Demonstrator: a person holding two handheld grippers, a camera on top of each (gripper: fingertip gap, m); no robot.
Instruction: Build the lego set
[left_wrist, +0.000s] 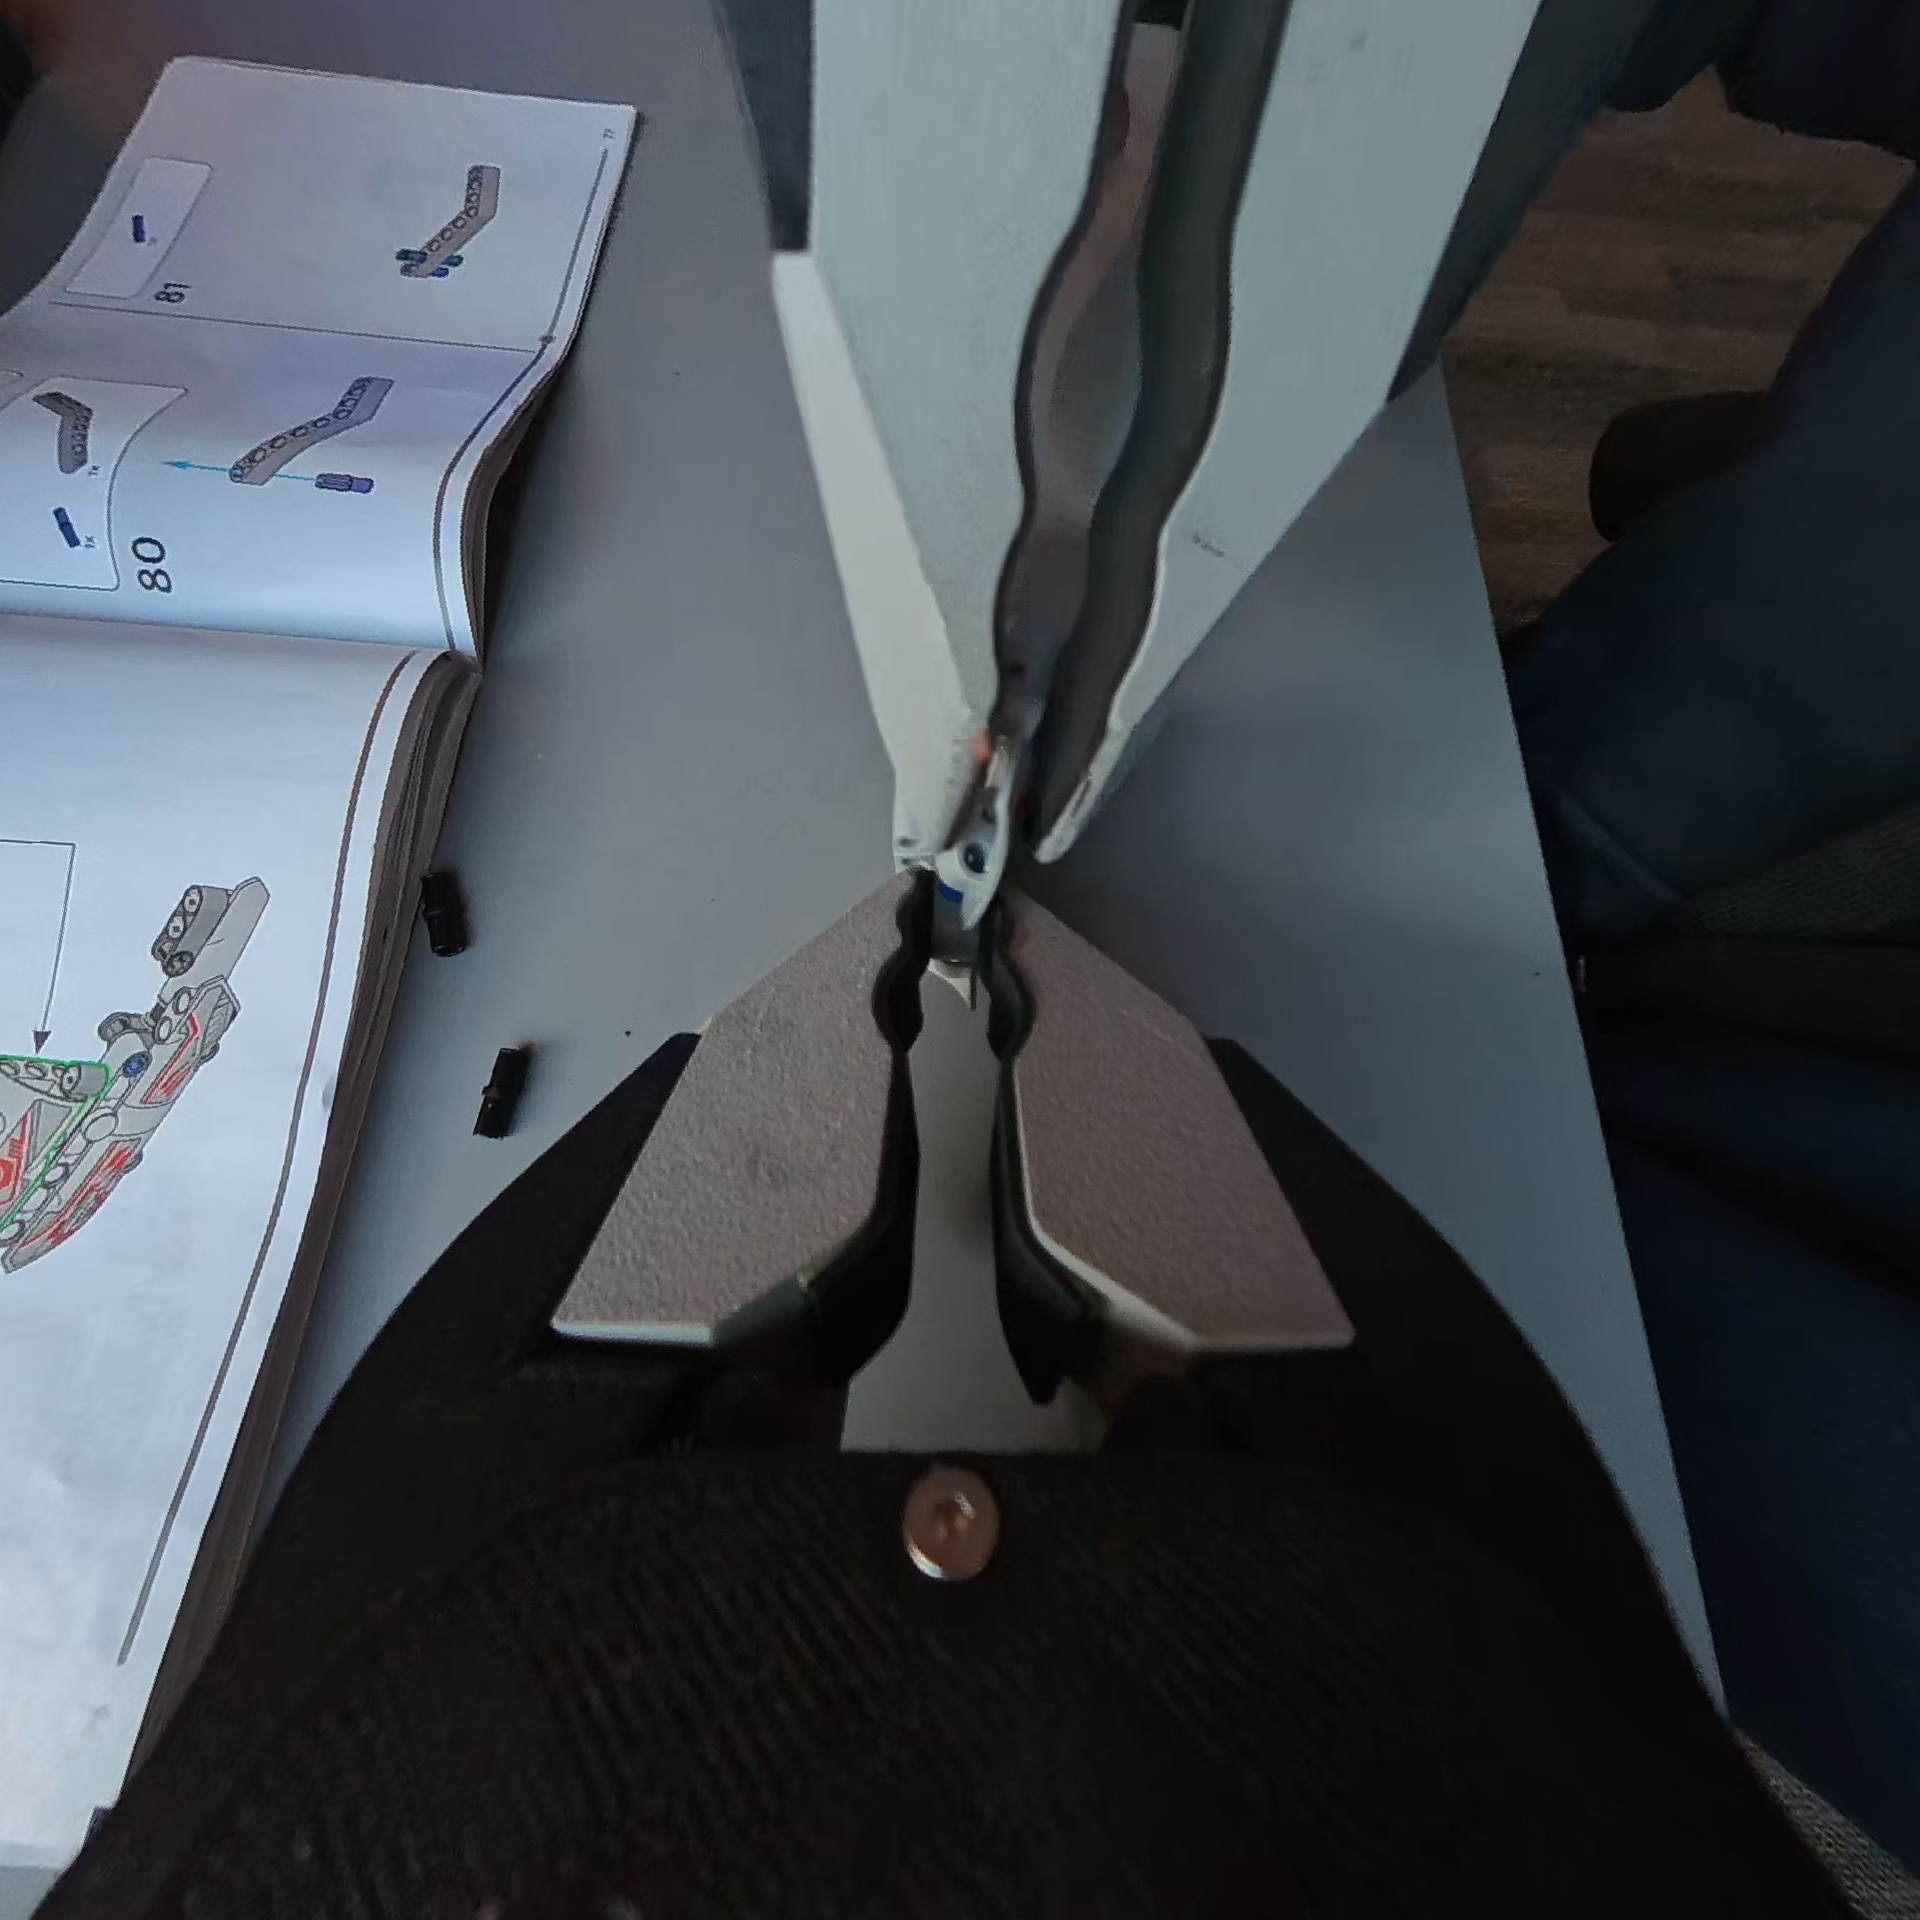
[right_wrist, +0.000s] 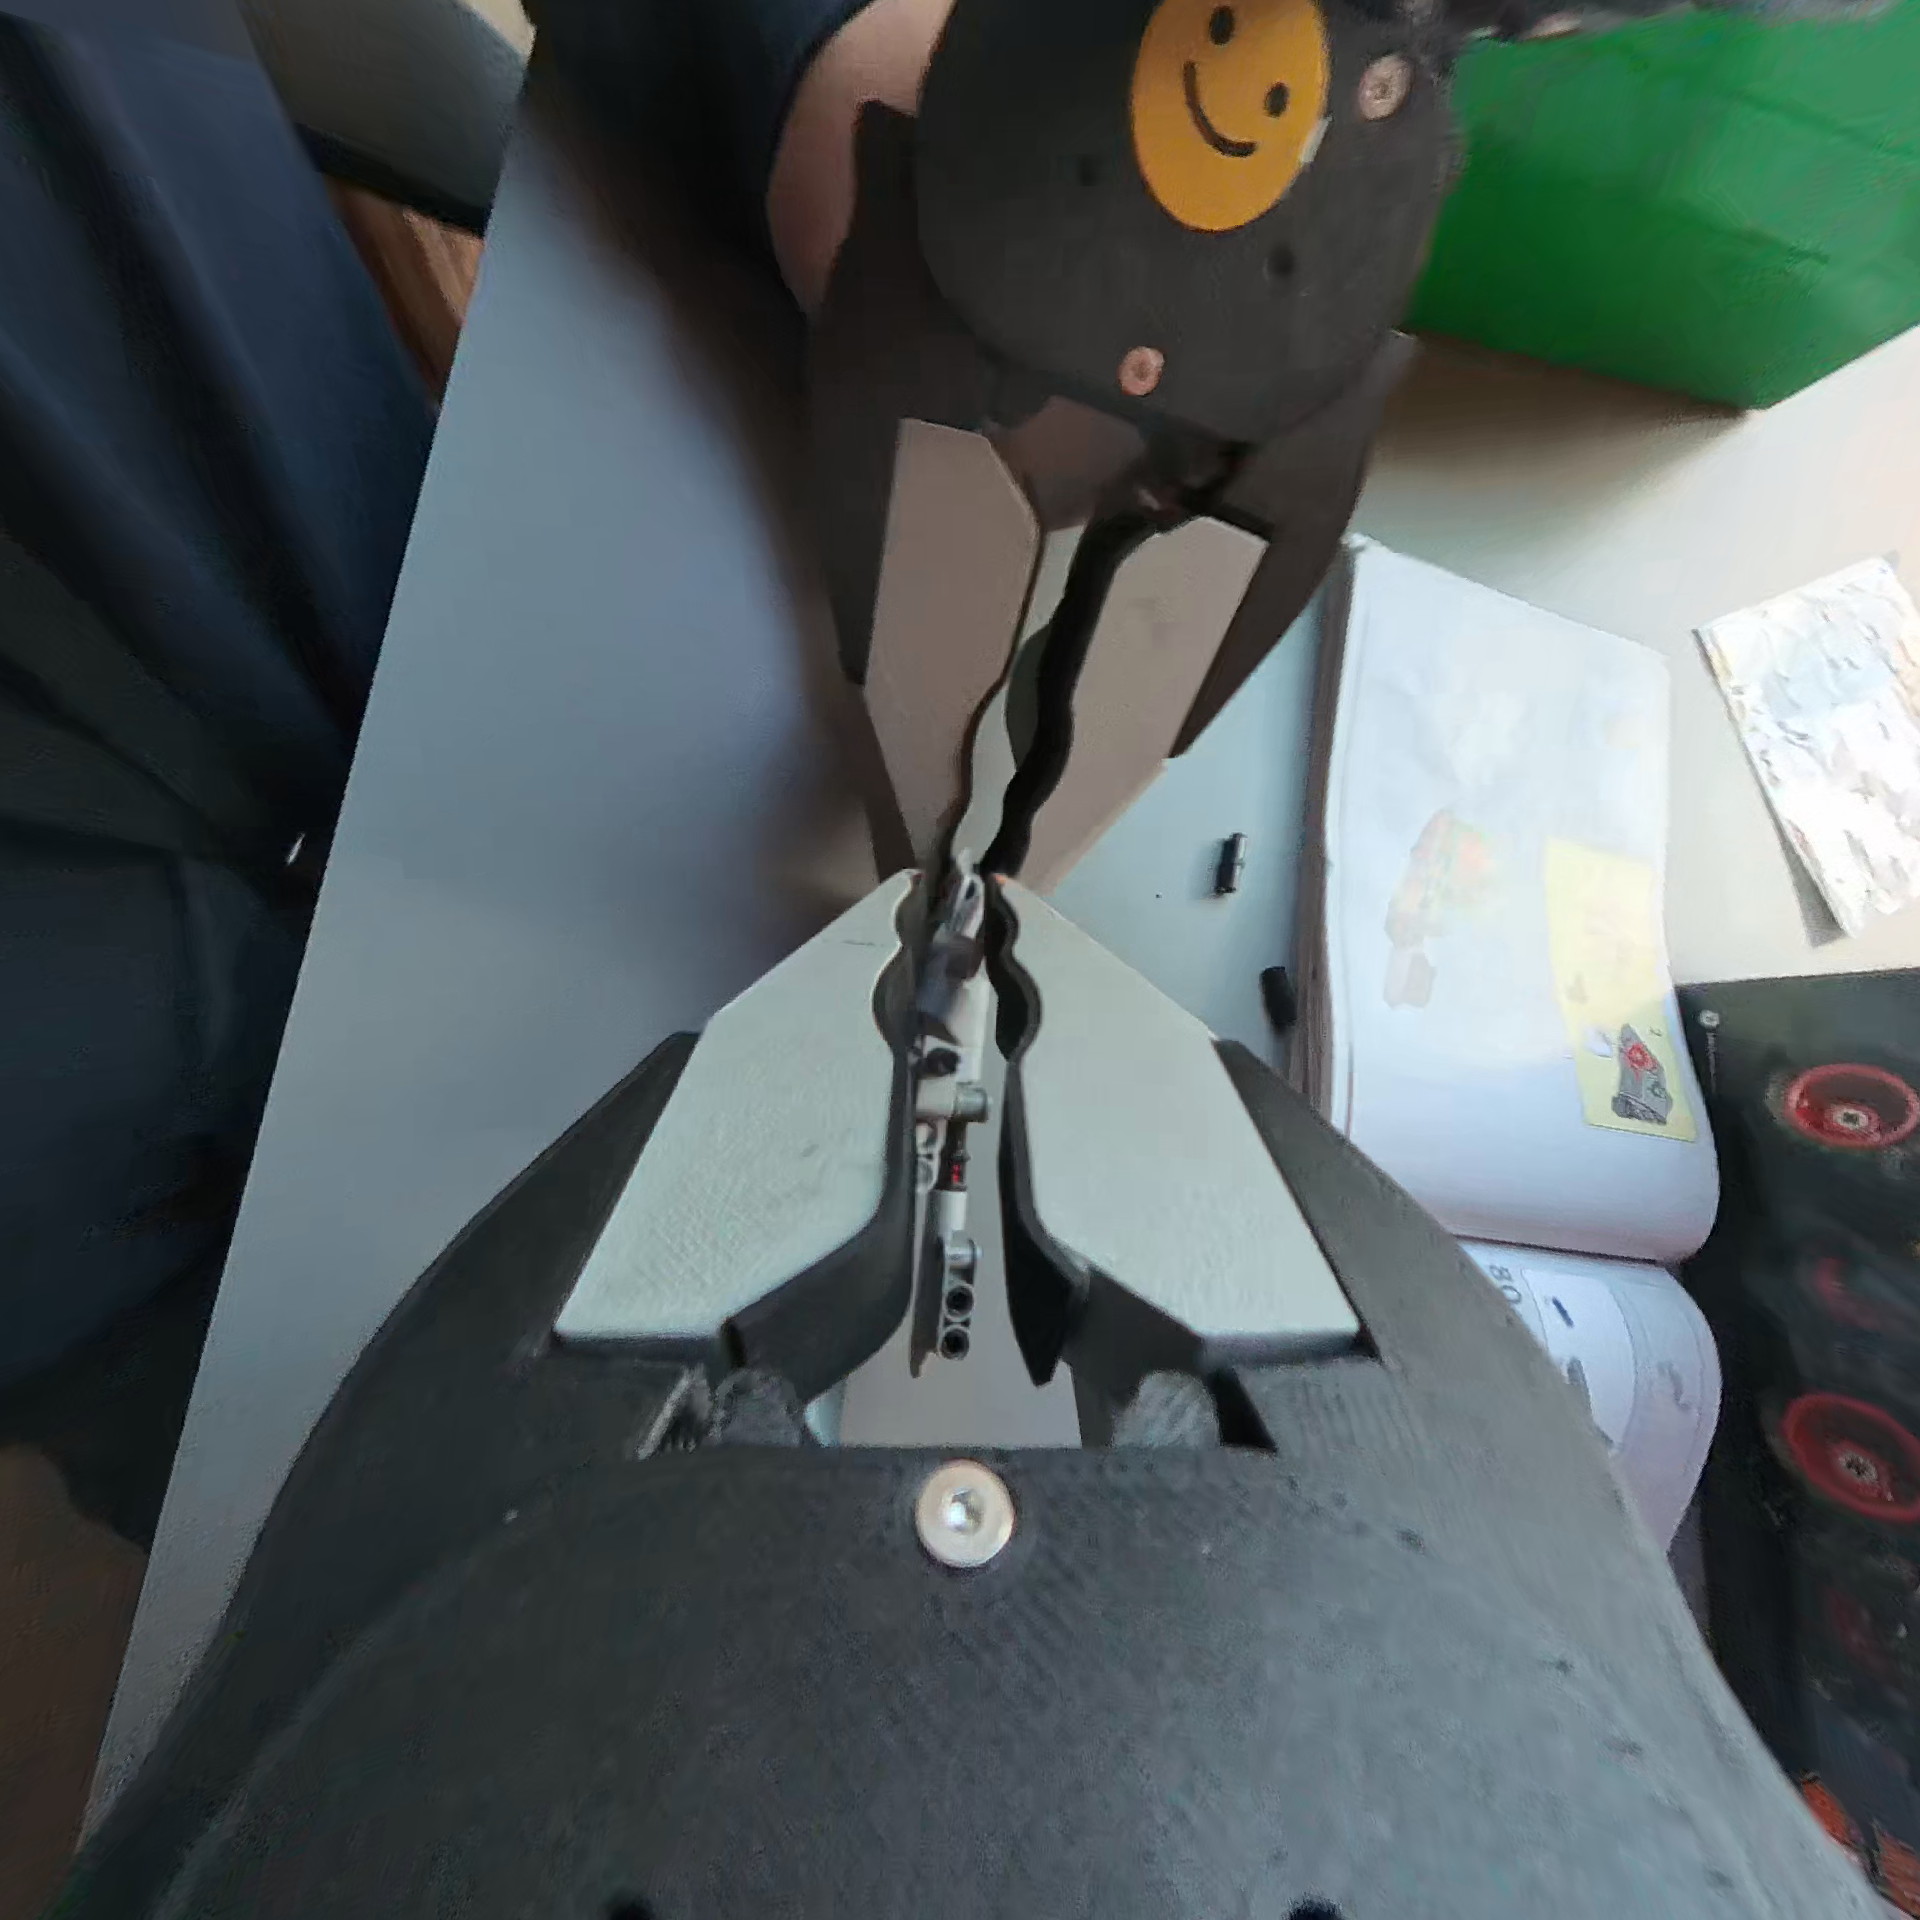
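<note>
The grey surface (left_wrist: 665, 644) lies bare between its near edge and the open instruction booklet (left_wrist: 239, 727). The right gripper (right_wrist: 956, 894) and left gripper (left_wrist: 961, 899) meet tip to tip near that edge, fingers narrow, both pinching the grey lego assembly (right_wrist: 951, 1164). Two black pins (left_wrist: 444, 914) lie loose beside the booklet.

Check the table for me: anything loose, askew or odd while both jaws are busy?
Two small black pins lie loose on the table beside the open instruction booklet, one nearly touching its page edges. Nothing looks spilled or damaged.
</note>
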